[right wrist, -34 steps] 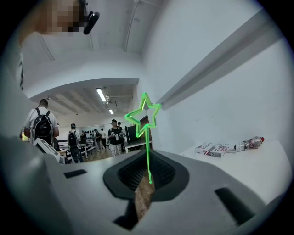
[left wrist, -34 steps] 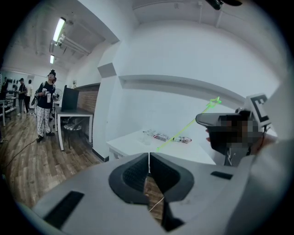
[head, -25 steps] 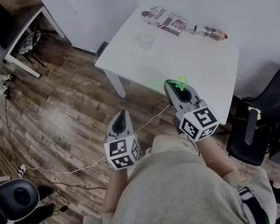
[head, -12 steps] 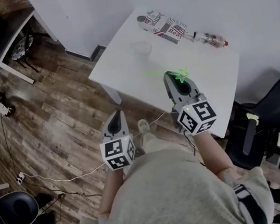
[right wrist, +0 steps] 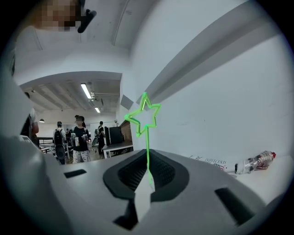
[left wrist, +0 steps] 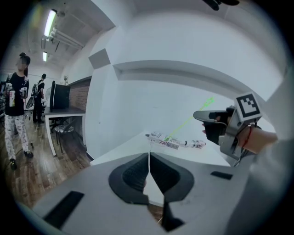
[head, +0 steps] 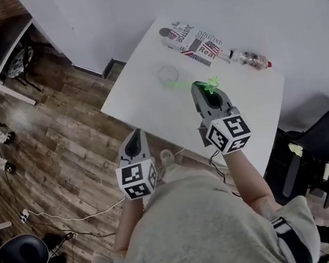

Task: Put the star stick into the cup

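Observation:
A clear plastic cup [head: 168, 73] stands upright on the white table [head: 146, 93], near its left edge. My right gripper [head: 200, 87] hovers over the table just right of the cup and is shut on the green star stick [head: 210, 84]. The stick's thin shaft reaches left toward the cup. In the right gripper view the star [right wrist: 143, 114] stands above the shut jaws, with the shaft pinched between them. My left gripper [head: 136, 141] is shut and holds nothing, below the table's front edge over the wooden floor. It sees the right gripper [left wrist: 202, 115] and the star stick [left wrist: 188, 120].
A printed magazine [head: 191, 37] and a lying plastic bottle [head: 249, 58] are at the table's far side by the white wall. A black office chair [head: 314, 141] stands to the right. A white cable [head: 88, 198] runs over the floor. People [left wrist: 16, 98] stand far off left.
The person has stepped closer to the table. My right gripper has carried the star stick forward, and the gap to the cup is smaller. The left gripper stays shut and low.

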Demonstrator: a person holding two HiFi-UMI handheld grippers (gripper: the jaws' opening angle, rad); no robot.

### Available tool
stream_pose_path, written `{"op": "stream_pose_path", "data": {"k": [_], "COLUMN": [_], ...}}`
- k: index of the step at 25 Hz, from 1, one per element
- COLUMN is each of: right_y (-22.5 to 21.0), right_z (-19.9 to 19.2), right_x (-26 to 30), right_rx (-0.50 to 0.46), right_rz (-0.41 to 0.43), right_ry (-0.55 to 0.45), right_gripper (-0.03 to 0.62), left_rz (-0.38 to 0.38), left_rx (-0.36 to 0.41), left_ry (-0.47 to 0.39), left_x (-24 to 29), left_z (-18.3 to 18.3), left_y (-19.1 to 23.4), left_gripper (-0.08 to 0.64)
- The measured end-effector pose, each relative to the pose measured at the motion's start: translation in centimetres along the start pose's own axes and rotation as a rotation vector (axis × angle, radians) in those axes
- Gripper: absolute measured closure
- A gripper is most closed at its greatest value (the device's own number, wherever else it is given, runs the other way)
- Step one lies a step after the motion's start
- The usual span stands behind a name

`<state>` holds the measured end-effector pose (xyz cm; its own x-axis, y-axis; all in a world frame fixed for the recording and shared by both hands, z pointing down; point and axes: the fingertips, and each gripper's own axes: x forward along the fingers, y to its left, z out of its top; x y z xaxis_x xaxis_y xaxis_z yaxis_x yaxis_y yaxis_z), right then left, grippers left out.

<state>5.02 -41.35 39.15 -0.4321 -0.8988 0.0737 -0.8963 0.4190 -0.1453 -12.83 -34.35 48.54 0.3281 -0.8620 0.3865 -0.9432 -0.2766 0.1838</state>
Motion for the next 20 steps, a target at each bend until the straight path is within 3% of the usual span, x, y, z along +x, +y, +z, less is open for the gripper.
{"op": "stream_pose_path", "data": {"k": [20], "right_y": [-5.5], "right_z": [-5.9], "right_x": [10.1], "right_rx": [0.011], "right_rz": [-0.02], "right_ry": [0.157], "right_gripper": [0.578], "left_rz": [-0.019], "left_rx": [-0.001], "left_ry": [0.072], "left_x": [9.1], "left_z": [1.5], "left_y": [2.0], "left_gripper": [0.551]}}
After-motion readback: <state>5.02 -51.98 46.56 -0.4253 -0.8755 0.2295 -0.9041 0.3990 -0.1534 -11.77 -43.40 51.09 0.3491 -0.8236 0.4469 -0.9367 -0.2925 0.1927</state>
